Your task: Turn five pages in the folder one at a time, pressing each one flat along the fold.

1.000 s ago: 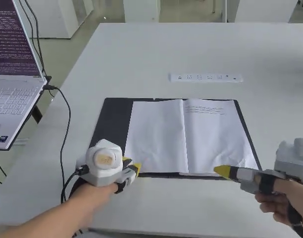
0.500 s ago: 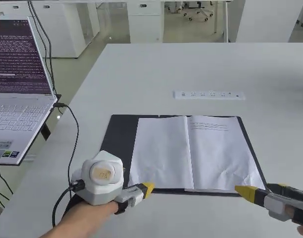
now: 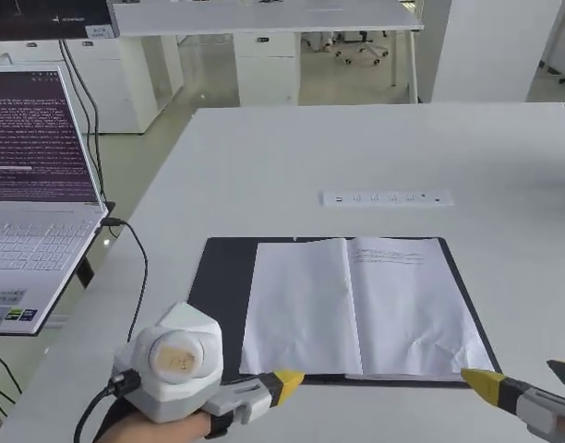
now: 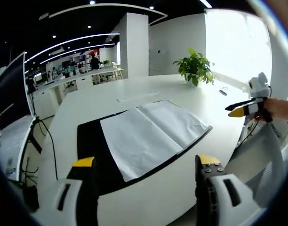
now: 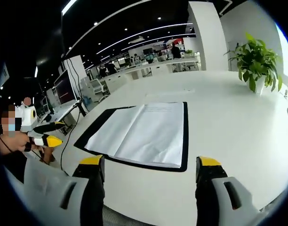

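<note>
Left hand-held gripper [image 4: 145, 161] and right hand-held gripper [image 5: 150, 161] gape empty; I'd pinch just one white paper page [image 3: 412, 314] of the black folder [image 3: 218, 277], then flatten its fold.

Head view: bright, even overhead light, sharp, no motion blur. White surface [image 3: 264, 157] sits near clipping; shadows are soft and faint, and creases in the pages [image 3: 402, 305] show as light shading. Both gripper views: heavy fisheye, straight lines bow toward the edges. Left gripper view: window [image 4: 238, 42] fully blown (glare washes the surface below it). Right gripper view: ceiling strips [image 5: 148, 33] crisp, dark around them.
</note>
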Demonstrator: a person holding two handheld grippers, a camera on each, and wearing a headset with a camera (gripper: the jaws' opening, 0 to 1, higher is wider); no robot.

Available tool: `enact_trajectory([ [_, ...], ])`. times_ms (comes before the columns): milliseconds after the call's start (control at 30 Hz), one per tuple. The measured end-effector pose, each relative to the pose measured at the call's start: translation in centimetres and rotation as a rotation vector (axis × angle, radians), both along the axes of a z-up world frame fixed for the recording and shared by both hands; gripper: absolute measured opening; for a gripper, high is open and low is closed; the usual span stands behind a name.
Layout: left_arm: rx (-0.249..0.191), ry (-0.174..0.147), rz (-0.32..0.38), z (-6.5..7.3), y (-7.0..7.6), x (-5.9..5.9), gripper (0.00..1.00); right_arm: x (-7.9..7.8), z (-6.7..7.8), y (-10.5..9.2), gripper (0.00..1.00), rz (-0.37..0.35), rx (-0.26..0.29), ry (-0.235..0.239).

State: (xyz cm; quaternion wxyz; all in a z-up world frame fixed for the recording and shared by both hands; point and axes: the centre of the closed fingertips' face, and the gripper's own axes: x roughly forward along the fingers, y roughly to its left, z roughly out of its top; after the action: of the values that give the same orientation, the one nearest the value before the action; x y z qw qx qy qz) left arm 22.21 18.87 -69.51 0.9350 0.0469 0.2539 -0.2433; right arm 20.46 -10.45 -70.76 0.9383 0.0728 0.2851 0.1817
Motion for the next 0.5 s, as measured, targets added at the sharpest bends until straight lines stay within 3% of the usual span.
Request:
enact_trajectory([
  [200, 0.001, -0.007, 0.035, 1.0, 0.9, -0.3, 0.90, 0.0, 0.8, -1.3, 0.81, -0.024, 0.027, -0.024],
  [500, 0.000, -0.023, 0.061, 2.0, 2.0, -0.8, 0.90, 0.2, 1.5, -1.6, 0.80, -0.024, 0.042, -0.049],
])
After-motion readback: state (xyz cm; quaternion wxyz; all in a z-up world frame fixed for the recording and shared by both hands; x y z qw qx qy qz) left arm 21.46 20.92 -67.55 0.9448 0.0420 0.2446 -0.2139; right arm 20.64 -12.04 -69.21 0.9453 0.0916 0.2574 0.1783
